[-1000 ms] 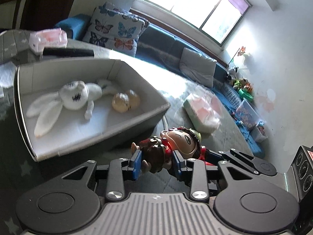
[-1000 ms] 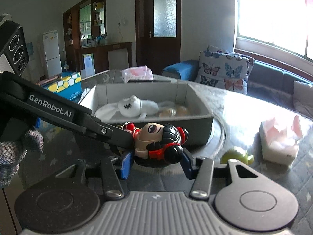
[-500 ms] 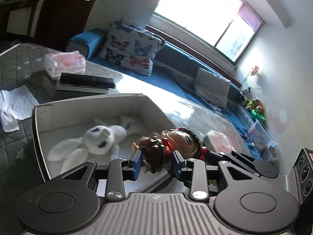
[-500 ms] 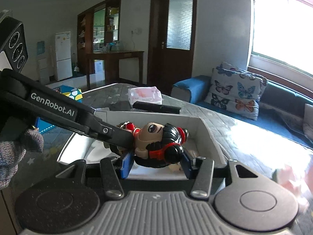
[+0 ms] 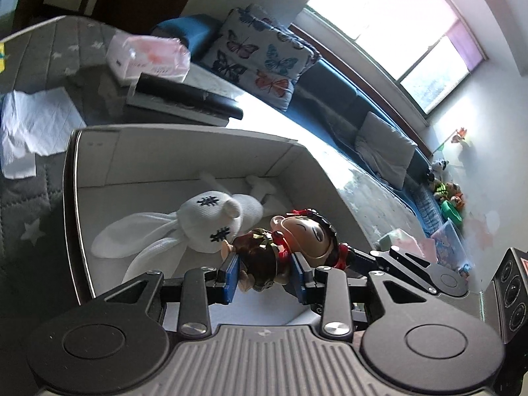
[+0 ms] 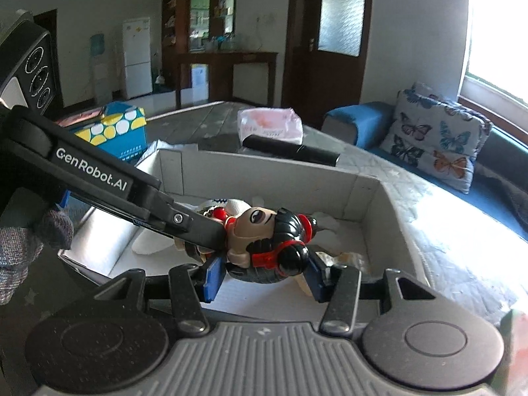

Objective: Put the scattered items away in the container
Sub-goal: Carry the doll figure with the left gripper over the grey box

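- The left gripper [image 5: 264, 275] was clamped on the body of a small plastic doll figure with black hair and red hair bands [image 5: 290, 244]; the right gripper [image 6: 262, 272] pinched its head. Neither had any slack.
- The doll hung just above the open grey cardboard box [image 5: 184, 151], over its near part and beside the white plush rabbit [image 5: 204, 227] lying inside.
- To do the drop well, I judged both grips should let go together and low, over bare floor of the box, so the doll would not bounce off the rabbit or the wall.
- Only the left view showed the rabbit whole and a crumpled white tissue [image 5: 33, 128] outside the box.
- Only the right view showed the gloved hand [image 6: 29, 247] and a blue-and-yellow carton [image 6: 115, 132].
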A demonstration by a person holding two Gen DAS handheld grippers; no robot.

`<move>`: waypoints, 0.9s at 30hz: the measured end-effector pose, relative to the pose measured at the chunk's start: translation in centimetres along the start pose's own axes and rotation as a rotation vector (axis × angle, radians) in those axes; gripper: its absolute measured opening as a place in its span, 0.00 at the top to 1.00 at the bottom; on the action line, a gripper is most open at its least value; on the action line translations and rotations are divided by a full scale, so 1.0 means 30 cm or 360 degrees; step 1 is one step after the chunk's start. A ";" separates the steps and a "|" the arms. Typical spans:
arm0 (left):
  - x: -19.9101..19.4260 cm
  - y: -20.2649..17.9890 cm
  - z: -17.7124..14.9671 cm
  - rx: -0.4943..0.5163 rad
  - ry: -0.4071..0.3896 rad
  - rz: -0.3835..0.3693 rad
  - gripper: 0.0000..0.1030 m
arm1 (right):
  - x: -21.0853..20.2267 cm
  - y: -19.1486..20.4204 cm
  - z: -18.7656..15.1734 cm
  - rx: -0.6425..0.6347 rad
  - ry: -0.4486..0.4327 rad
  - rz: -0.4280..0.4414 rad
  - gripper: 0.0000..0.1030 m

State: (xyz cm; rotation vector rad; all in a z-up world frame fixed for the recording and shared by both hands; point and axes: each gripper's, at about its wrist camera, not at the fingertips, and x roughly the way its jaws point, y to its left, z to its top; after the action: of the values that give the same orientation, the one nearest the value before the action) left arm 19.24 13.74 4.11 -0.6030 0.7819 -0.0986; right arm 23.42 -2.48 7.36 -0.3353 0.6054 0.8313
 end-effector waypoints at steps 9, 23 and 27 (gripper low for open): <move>0.053 0.035 0.002 -0.0085 0.0037 0.0041 0.64 | 0.088 -0.022 0.005 -0.0078 0.0110 0.0056 0.50; 0.084 0.025 0.006 -0.0121 0.0047 0.0085 0.64 | 0.118 -0.068 0.009 -0.0033 0.0188 0.0121 0.49; 0.085 0.027 0.009 -0.0136 0.0054 0.0079 0.64 | 0.116 -0.070 0.009 -0.0024 0.0195 0.0124 0.49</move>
State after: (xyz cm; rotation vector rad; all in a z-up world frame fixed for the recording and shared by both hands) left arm 21.12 13.76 2.20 -0.6640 0.8367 -0.0297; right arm 26.94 -1.63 5.52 -0.3801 0.7304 0.8947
